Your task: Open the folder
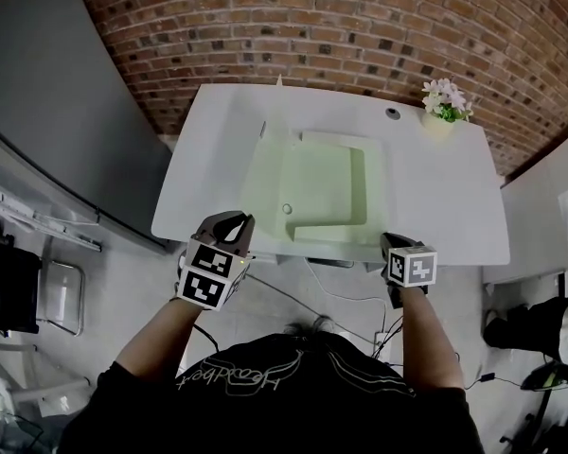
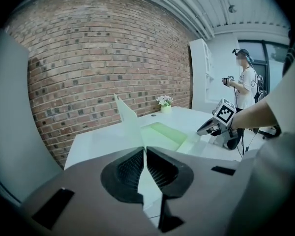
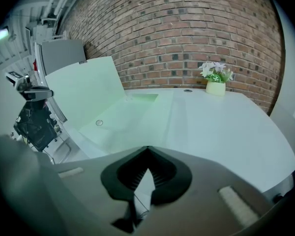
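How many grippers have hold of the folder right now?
2. The left gripper is shut on the raised cover, at the near left corner of the folder; the right gripper is shut on its near right corner. Neither grip is hidden.

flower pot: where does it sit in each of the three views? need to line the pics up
Head view: flower pot at upper right, near the table's far right corner.
Left gripper view: flower pot just above centre, small, at the table's far end by the brick wall.
Right gripper view: flower pot right of centre, upper half, by the wall.
Shared landmark: the pale green folder on the table.
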Action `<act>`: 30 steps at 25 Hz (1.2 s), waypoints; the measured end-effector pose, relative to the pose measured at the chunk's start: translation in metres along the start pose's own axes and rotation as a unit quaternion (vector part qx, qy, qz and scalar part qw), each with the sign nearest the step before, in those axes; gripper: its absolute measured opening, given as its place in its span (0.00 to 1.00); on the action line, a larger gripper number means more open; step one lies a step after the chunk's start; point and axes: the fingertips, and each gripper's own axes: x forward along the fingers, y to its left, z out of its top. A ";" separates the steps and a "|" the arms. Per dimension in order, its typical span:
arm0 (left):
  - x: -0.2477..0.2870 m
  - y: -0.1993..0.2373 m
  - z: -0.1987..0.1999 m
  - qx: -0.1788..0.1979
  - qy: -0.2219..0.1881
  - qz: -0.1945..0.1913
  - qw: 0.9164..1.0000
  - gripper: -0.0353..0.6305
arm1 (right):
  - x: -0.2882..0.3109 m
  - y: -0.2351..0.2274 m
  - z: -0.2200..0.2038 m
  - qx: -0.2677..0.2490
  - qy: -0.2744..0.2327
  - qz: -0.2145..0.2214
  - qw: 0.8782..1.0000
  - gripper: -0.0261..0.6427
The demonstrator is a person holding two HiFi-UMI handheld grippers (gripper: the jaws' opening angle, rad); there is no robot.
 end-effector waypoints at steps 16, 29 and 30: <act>-0.004 0.039 -0.033 -0.120 -0.004 0.013 0.993 0.08 | 0.000 -0.001 -0.001 0.013 -0.005 0.005 1.000 0.04; -0.002 0.062 -0.063 -0.172 -0.009 0.012 0.985 0.08 | 0.001 -0.001 -0.001 0.016 -0.010 0.012 1.000 0.04; -0.002 0.064 -0.066 -0.179 -0.008 0.013 0.984 0.08 | 0.001 -0.001 -0.001 0.015 -0.010 0.011 1.000 0.04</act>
